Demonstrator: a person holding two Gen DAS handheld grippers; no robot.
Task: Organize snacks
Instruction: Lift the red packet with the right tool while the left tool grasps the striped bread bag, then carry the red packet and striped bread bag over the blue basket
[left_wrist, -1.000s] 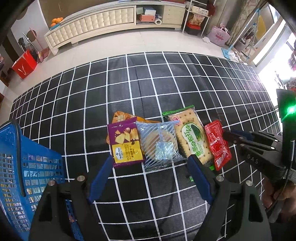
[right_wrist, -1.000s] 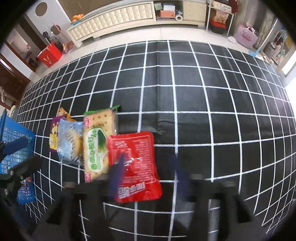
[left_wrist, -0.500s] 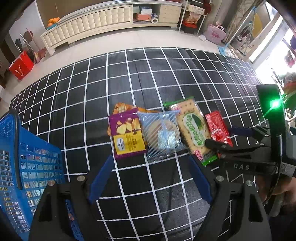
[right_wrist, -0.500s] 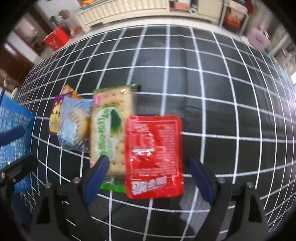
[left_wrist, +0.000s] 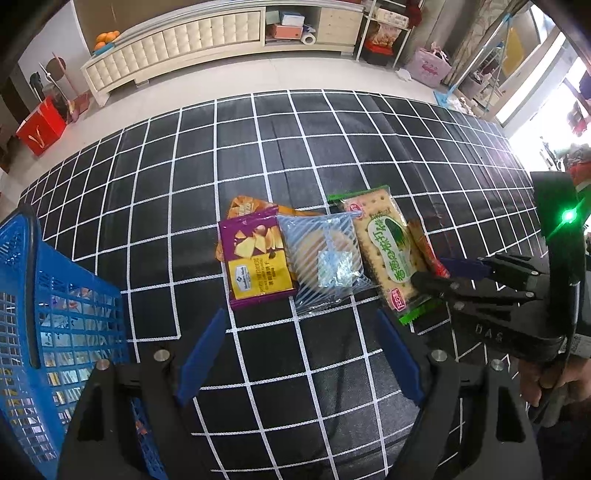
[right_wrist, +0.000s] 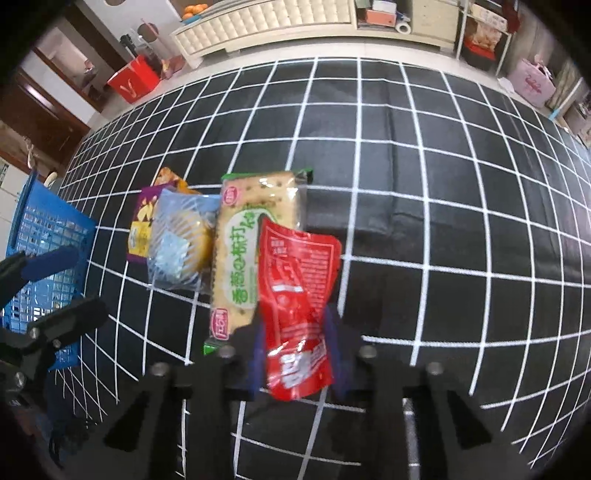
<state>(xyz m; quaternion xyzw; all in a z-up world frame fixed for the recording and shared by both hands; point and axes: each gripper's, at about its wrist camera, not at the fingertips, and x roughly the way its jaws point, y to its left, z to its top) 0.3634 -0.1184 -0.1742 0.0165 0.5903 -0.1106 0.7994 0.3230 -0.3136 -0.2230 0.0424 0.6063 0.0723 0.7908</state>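
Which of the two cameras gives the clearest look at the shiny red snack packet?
The right wrist view: the shiny red snack packet fills the centre, pinched in the right gripper. The left wrist view shows only a thin red sliver beside the green cracker pack, partly behind that gripper.

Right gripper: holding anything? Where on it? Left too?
The right gripper is shut on the red packet, pinching its lower end from both sides. The left gripper is open and holds nothing.

— What lies under it all?
— A black grid cloth (left_wrist: 332, 155); a cream cabinet (left_wrist: 207, 40) behind, oranges (left_wrist: 108, 38) on top.
— And left?
— A red bag (left_wrist: 40, 127); a pink bag (right_wrist: 532, 83) right.
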